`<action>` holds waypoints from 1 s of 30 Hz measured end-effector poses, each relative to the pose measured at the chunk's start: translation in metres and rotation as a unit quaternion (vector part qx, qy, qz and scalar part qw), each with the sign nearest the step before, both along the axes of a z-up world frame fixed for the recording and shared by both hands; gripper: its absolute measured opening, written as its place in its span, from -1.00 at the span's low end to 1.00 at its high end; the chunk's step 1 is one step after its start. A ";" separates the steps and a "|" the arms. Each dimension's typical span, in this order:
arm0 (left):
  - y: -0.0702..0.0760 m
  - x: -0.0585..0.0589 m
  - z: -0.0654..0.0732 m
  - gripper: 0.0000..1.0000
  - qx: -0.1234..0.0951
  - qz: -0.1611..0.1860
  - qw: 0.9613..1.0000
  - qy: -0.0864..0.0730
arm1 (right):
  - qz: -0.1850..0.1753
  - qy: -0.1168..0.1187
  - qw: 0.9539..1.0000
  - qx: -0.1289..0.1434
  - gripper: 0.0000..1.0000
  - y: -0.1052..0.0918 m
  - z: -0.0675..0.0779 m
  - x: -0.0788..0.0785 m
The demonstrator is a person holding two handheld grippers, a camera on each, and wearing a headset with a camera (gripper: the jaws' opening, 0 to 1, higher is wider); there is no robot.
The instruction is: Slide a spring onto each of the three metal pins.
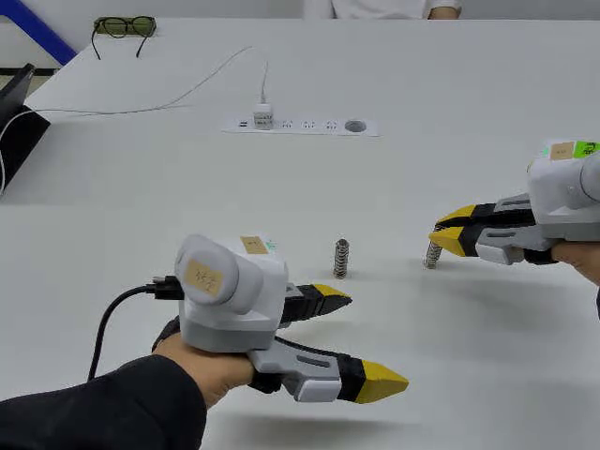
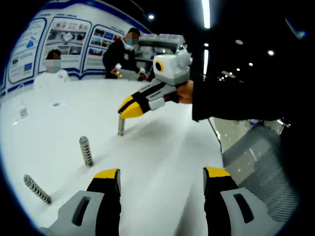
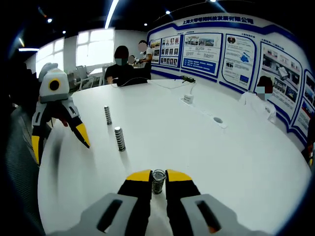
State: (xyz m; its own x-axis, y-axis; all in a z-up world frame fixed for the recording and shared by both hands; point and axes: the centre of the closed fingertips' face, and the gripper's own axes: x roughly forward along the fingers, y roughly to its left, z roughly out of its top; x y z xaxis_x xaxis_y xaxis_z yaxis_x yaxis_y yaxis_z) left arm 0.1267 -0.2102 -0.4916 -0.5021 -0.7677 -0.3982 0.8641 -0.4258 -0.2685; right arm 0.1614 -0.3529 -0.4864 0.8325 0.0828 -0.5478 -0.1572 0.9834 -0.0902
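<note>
Toward the right edge of the bench (image 1: 469,169), the right gripper (image 1: 449,230) pinches a spring (image 3: 158,182) between its fingers. Best to hold it upright and push straight down. The left gripper (image 2: 161,174) hovers, fingers spread.

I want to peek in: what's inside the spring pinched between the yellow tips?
The spring in the right gripper shows a dark hole at its top. Its coils cover everything lower, so a pin inside cannot be seen.
</note>
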 end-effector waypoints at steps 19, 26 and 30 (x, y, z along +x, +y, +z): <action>0.001 0.001 -0.002 0.38 0.003 0.001 1.000 0.000 | -0.005 0.003 1.000 0.006 -0.76 0.000 -0.008 0.000; 0.001 0.001 -0.002 0.38 0.004 0.001 1.000 0.000 | -0.010 0.000 1.000 0.004 -0.75 -0.002 -0.008 -0.001; 0.001 0.001 -0.002 0.38 0.003 0.001 1.000 0.001 | -0.014 -0.003 1.000 0.003 -0.73 -0.003 -0.007 -0.002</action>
